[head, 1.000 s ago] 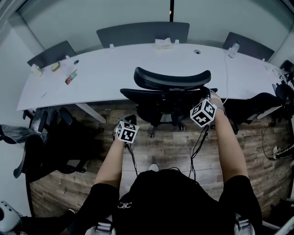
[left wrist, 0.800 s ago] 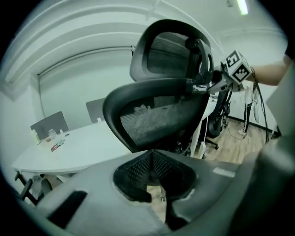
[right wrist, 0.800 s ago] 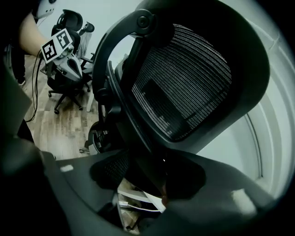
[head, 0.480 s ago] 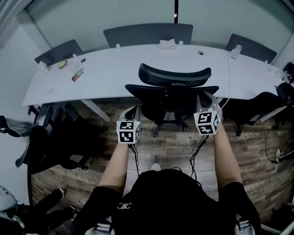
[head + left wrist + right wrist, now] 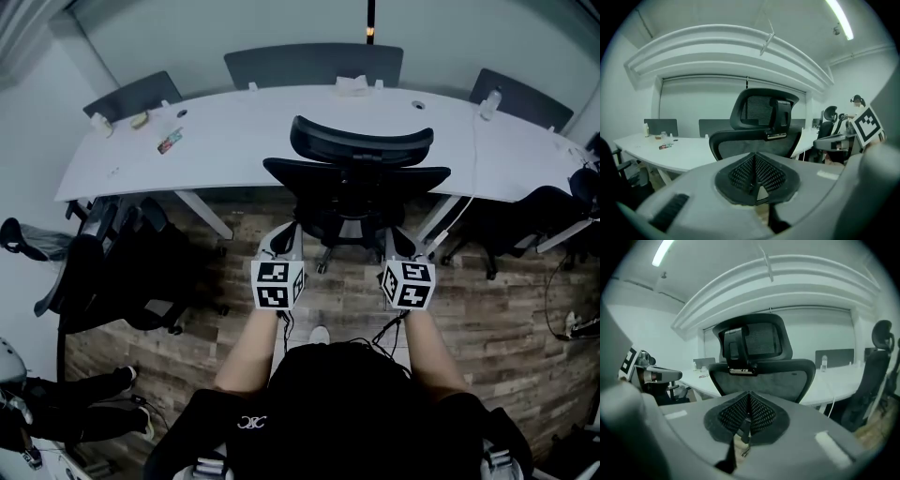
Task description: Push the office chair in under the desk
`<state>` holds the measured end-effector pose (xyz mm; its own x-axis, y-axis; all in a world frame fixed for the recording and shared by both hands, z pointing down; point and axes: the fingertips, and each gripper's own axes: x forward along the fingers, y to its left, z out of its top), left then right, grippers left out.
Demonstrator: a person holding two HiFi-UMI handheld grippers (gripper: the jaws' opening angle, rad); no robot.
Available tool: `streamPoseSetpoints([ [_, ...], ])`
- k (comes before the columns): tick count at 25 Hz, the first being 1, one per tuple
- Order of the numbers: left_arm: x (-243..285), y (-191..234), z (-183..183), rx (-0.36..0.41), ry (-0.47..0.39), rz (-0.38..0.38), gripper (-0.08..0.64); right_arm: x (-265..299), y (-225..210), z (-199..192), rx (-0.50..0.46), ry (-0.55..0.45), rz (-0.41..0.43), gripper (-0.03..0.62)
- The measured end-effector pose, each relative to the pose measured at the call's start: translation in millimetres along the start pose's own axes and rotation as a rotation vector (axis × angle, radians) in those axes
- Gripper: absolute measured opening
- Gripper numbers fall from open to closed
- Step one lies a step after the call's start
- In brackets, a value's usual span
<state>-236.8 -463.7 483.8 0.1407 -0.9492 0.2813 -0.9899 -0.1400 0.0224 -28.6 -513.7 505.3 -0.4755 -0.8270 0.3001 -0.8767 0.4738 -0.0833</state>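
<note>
**Both claws pressed together behind the office chair at the counter**

The office chair (image 5: 354, 178) stands at the near edge of the long white counter (image 5: 234, 141) with its back to the person. Seen from above, its curved headrest (image 5: 361, 141) and the top of the backrest lie over the counter's edge. Its wheeled base rests on the wood floor (image 5: 525, 309). How far the seat reaches beneath the counter cannot be told.

The left claw (image 5: 284, 246) is just behind the chair's left side, with its marker cube (image 5: 277, 284) toward the person. In the left gripper view its two meshed pads meet in a line, pinching nothing, and the chair's backrest (image 5: 754, 145) rises ahead of them.

The right claw (image 5: 398, 246) is just behind the chair's right side, level with the left one, with its own cube (image 5: 408, 284) behind it. Its jaws have just been closing. In the right gripper view the pads (image 5: 759, 413) lie pressed together with nothing between them, and the backrest fills the view beyond. Whether either claw touches the chair cannot be told.

Left of the chair, more black chairs (image 5: 112, 272) crowd the counter's end, and another (image 5: 534, 216) stands to its right. Beyond the chair, on the far-left part of the counter, lie a few small items (image 5: 170, 141). A white cable (image 5: 473, 159) crosses the counter to the chair's right. Grey partition panels (image 5: 314, 66) stand along the counter's far side.
</note>
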Motion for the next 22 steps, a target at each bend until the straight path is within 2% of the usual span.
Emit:
streamPoseSetpoints([
  [3, -8.7, -6.5, -13.7, -0.037, 0.019, 0.005, 0.009, -10.3, 1.2, -16.6, 0.015, 0.018, 0.005, 0.006],
  [6, -18.5, -13.4, -17.8, -0.053, 0.014, 0.01, 0.009, -19.3, 0.7, -17.3, 0.016, 0.007, 0.011, 0.006],
  [14, -33.2, -25.8, -25.2, -0.061, 0.002, 0.043, 0.009, -35.2, 3.3, -16.9, -0.006, -0.035, 0.016, 0.006],
  [22, -37.6, -27.4, -31.1, -0.054, 0.018, 0.049, 0.009, -42.9, 8.6, -22.9, -0.03, -0.026, 0.038, 0.006],
])
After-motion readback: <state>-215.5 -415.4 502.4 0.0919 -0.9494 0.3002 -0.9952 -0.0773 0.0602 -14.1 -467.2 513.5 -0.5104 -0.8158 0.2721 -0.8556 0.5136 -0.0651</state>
